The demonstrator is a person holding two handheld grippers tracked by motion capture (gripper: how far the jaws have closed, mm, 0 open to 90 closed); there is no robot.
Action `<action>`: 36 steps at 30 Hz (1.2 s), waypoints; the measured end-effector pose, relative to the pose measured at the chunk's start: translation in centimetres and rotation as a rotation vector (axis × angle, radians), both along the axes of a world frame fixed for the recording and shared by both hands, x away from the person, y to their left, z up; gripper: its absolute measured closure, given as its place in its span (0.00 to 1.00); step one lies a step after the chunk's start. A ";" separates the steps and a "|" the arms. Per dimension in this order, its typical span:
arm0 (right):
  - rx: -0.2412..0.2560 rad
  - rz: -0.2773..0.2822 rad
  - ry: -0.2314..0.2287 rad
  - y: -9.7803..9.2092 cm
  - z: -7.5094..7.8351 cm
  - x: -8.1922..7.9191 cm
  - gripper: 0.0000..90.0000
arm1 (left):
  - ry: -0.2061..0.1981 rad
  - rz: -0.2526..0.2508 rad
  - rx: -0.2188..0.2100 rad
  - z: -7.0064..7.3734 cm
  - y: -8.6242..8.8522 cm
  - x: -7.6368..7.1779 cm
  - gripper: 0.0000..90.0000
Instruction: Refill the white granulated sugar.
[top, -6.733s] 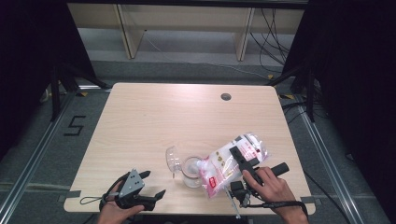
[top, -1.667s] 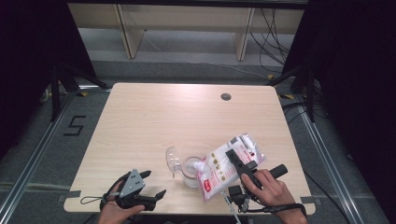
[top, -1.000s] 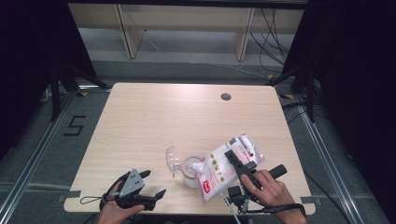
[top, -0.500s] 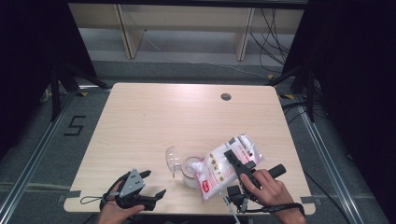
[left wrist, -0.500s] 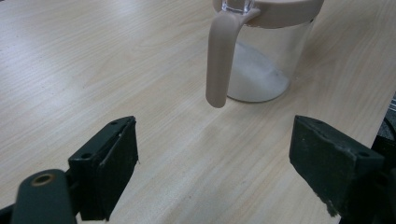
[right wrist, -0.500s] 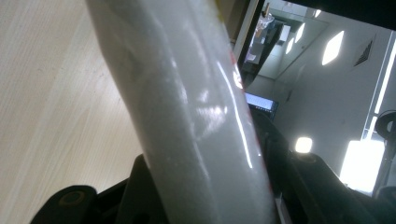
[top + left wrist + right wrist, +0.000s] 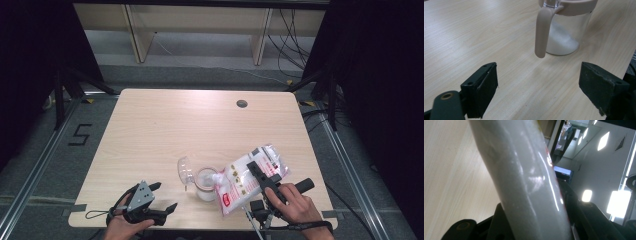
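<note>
Clear plastic bag (image 7: 250, 181) of white powder, red-and-white label on its face, clamped between the jaws of the right gripper (image 7: 260, 176) and tipped leftward, its open corner just over the mouth of the glass jar (image 7: 205, 183). Seen up close in the right gripper view as a glossy white band (image 7: 524, 182) squeezed between the two black jaws. Just beyond the bag's lower corner, the jar standing upright on the wooden table (image 7: 200, 125), a sloped heap of white powder already in its bottom (image 7: 561, 41). Hinged clear lid (image 7: 185, 170) thrown open on the jar's far-left side; a beige collar and a long beige handle (image 7: 541, 32) hanging down the jar's wall, facing the left gripper.

Left gripper (image 7: 162, 197) well apart from the jar, resting low near the table's front edge, jaws spread wide and holding nothing.

Likely risks, as judgement only: jar unsupported, so a nudge from the sagging bag could tip or slide it; soft plastic able to slip or fold between the jaws, dumping powder in a rush; spout drifting off the narrow mouth and scattering powder on the table; open lid catching the bag's corner. Safer with the free gripper steadying the jar by its handle.
</note>
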State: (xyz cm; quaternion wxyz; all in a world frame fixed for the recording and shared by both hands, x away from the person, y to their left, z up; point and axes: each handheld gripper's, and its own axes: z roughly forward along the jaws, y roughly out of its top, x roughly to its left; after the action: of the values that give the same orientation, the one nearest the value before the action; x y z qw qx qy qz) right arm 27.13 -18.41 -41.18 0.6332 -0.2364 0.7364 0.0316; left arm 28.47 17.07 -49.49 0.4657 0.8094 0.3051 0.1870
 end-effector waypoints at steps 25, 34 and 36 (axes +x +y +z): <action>0.037 0.019 0.015 0.3 0.3 -0.2 0.73 | 0.002 -0.004 0.006 0.0 -0.1 0.0 0.17; 0.036 0.016 0.015 0.7 0.1 0.1 0.74 | 0.001 -0.005 0.006 0.0 0.0 0.0 0.17; 0.012 0.016 -0.002 0.4 0.3 0.2 0.74 | 0.001 -0.004 0.006 0.0 -0.1 0.0 0.17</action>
State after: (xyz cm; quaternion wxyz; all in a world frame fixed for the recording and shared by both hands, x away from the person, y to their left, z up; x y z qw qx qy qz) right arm 27.36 -17.99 -40.85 0.6349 -0.2386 0.7337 0.0406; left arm 28.45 17.02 -49.48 0.4635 0.8115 0.3031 0.1865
